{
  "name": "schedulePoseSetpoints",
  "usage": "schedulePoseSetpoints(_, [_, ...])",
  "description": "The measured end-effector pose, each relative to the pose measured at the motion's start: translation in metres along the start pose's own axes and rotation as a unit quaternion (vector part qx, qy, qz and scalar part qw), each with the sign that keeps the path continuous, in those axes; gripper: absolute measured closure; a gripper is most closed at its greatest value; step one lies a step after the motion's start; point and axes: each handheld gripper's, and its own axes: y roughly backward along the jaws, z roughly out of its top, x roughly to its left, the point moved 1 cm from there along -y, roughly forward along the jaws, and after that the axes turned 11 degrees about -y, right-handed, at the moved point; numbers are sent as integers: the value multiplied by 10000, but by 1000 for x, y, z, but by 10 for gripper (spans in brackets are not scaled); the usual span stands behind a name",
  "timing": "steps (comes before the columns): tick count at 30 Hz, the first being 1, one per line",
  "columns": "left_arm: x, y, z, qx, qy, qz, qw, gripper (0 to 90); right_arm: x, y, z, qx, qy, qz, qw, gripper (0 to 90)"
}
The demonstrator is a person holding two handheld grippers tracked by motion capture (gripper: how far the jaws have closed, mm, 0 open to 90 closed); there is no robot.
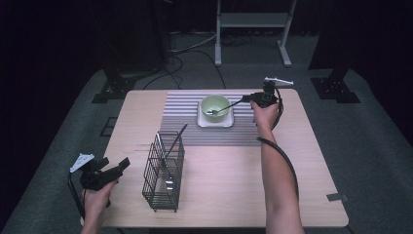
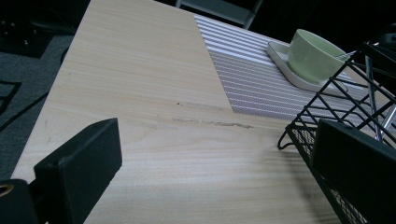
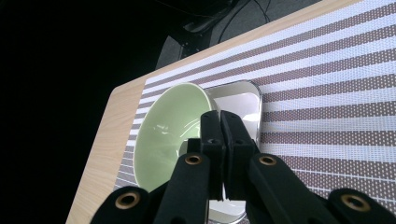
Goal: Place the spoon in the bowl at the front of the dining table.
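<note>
Spoon goes into the green bowl, held by the right gripper.

Nearest, the left gripper point(image 1: 117, 168) waits low at the left edge of the surface point(image 1: 234, 185), its fingers point(image 2: 84, 161) wide apart and holding nothing, probably kept out of the way. Just beside it stands the wire rack point(image 1: 164, 170), upright, with one utensil point(image 1: 174, 141) leaning inside, so the other cutlery stays sorted and easy to take. Farther away, on the striped mat point(image 1: 180, 117), a white plate point(image 1: 214, 121) carries the bowl point(image 1: 215, 106), so the setting sits in one place. The right gripper point(image 1: 246, 99) reaches from the bowl's right side, its fingers point(image 3: 219, 135) pressed narrow on the handle of the spoon point(image 1: 221, 109). The spoon's head lies inside the bowl and the handle slants up over the rim, which seems right for letting it rest there.
</note>
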Motion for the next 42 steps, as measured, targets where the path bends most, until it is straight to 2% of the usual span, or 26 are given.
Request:
schedulePoseSetpoints(11, [-1, -1, -1, 14, -24, -5, 10000, 10, -3, 5, -1, 13, 4, 178, 9998, 765])
schedulePoseSetpoints(17, [-2, -2, -1, 33, -27, -3, 10000, 10, -2, 13, -2, 133, 88, 404, 9991, 619])
schedulePoseSetpoints(23, [-2, -1, -1, 28, -27, -9, 10000, 10, -2, 19, -4, 274, 142, 527, 9981, 520])
schedulePoseSetpoints(29, [-2, -2, -2, 38, -42, -16, 10000, 10, -3, 25, -8, 429, 283, 601, 9969, 485])
schedulePoseSetpoints(42, [-3, -2, -2, 56, -59, -23, 10000, 10, -7, 38, -18, 665, 379, 771, 9941, 416])
